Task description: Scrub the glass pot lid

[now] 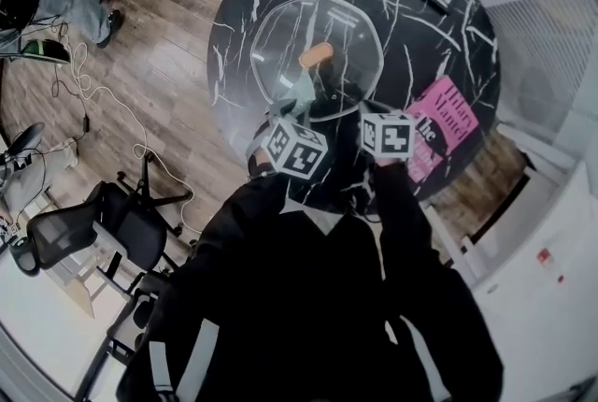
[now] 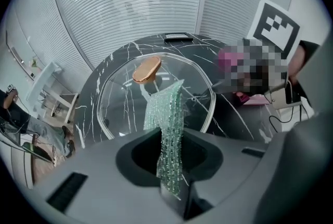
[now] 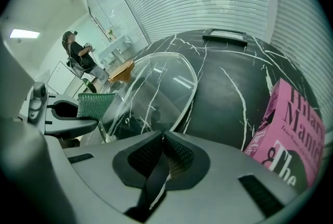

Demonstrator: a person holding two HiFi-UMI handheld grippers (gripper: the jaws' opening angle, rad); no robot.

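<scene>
The lid (image 1: 313,54) lies flat on the round black table (image 1: 448,45), knob (image 1: 316,53) up and near the person's edge, so both grippers can reach it without stretching. The left gripper (image 2: 171,165) has its jaws closed on a green, glittery cloth (image 2: 166,108). It grips the cloth by one end, so most of it sticks out forward as a loose flap, probably to leave plenty of free fabric to drag over the glass. In the left gripper view the flap points at the near side of the lid, short of the knob. I cannot tell whether it touches the glass. The right gripper (image 3: 162,137) is shut, with its pads together and nothing between them. It hangs just beside the lid's near right rim, likely ready to press down and steady the lid, since smooth glass on a polished top could slide under scrubbing. A pink book (image 3: 291,134) lies to the right, apart from the lid and clear of the work.
</scene>
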